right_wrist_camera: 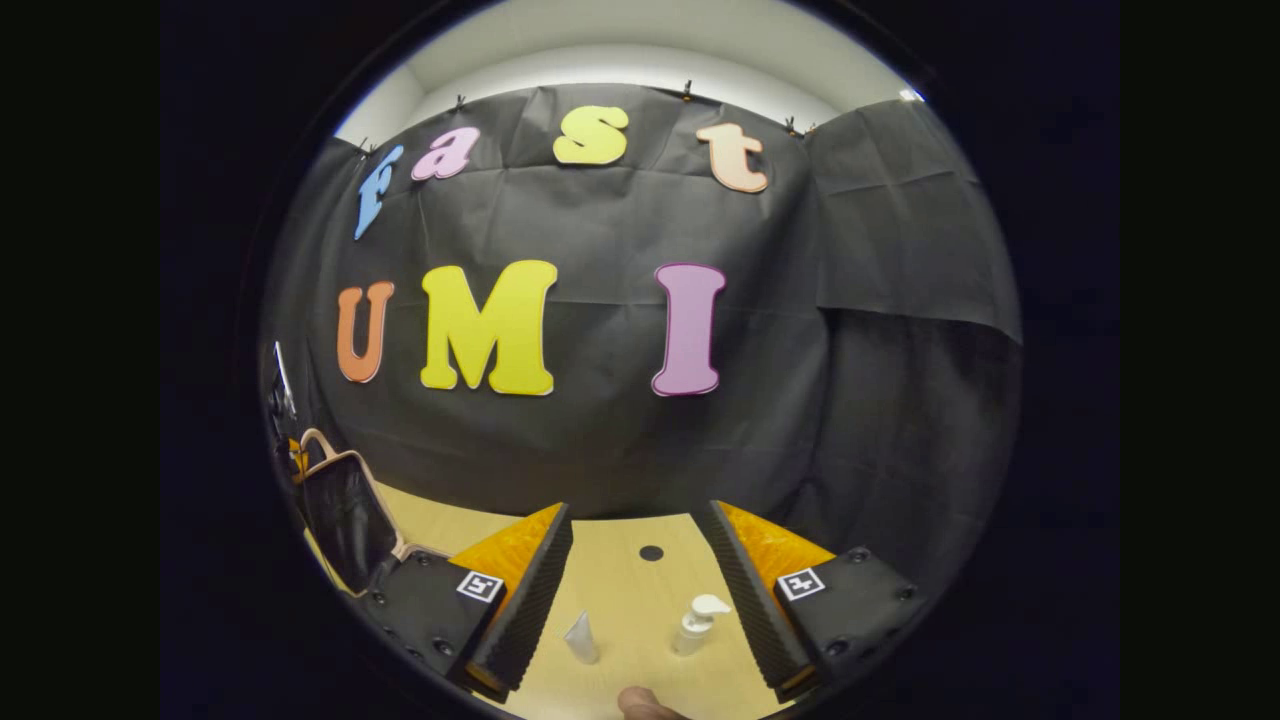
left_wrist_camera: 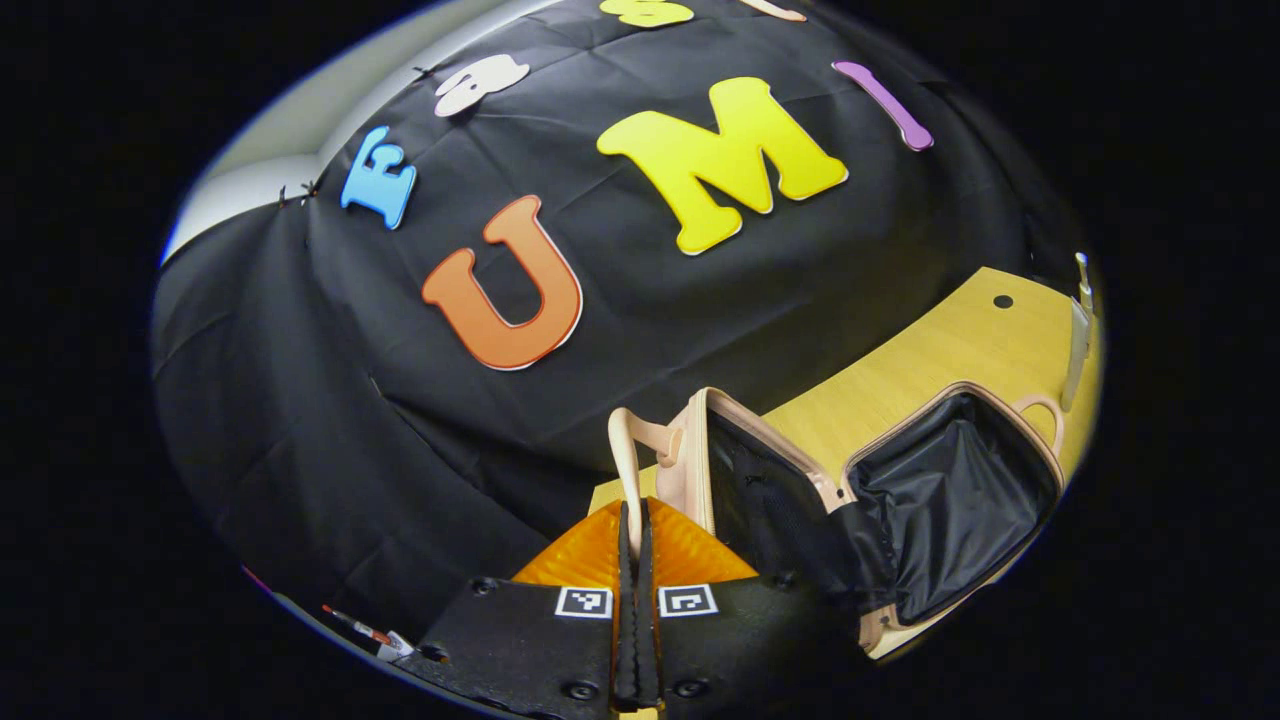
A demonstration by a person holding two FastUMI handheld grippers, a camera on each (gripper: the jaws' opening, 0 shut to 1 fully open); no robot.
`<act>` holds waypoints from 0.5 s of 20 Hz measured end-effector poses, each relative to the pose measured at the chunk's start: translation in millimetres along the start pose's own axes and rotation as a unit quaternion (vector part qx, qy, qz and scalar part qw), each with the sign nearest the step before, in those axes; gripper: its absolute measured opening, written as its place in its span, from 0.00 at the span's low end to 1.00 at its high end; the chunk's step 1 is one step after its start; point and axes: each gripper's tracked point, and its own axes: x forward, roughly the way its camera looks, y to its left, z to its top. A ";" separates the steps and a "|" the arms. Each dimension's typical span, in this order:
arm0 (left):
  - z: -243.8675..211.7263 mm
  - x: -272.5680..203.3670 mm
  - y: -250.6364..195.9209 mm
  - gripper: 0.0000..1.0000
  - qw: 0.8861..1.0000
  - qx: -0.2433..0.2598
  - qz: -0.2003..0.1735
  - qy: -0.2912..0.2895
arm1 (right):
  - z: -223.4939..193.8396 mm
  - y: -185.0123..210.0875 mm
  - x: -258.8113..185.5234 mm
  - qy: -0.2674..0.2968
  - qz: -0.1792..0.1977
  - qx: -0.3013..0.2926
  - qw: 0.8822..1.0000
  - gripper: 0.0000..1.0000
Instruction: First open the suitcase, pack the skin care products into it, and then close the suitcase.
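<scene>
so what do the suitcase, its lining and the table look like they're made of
Suitcase: a smooth beige shell and handle, probably faux leather or plastic; the look leaves it open. Lining: black fabric, matte and creased, with what seems a mesh pocket on the raised lid. Table: light wood-grain surface, likely laminate, with a faint sheen.

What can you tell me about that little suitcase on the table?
The suitcase is small, with a pale pink, smooth-looking shell and a black fabric lining. It lies open on the wooden table, both halves spread apart, with nothing visible inside. One half has a mesh pocket; a pink loop handle sticks out at the far end. The left claw is closed on a pink strap at its near edge.
</scene>
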 end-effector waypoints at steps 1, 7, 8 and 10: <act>-11.5 3.8 6.7 0.03 1.000 -0.005 0.000 0.005 | -0.6 3.3 1.0 0.001 0.001 -0.001 1.000 0.81; -85.6 28.8 27.4 0.03 0.998 -0.012 0.000 0.056 | -5.0 13.6 7.1 0.014 -0.004 -0.019 1.000 0.81; -97.6 35.1 31.9 0.03 0.998 -0.015 -0.004 0.067 | -6.6 12.4 7.2 0.016 -0.007 -0.023 1.000 0.81; -121.0 47.7 32.1 0.03 0.996 -0.034 -0.013 0.080 | -13.9 12.5 6.8 0.025 -0.011 -0.036 0.999 0.80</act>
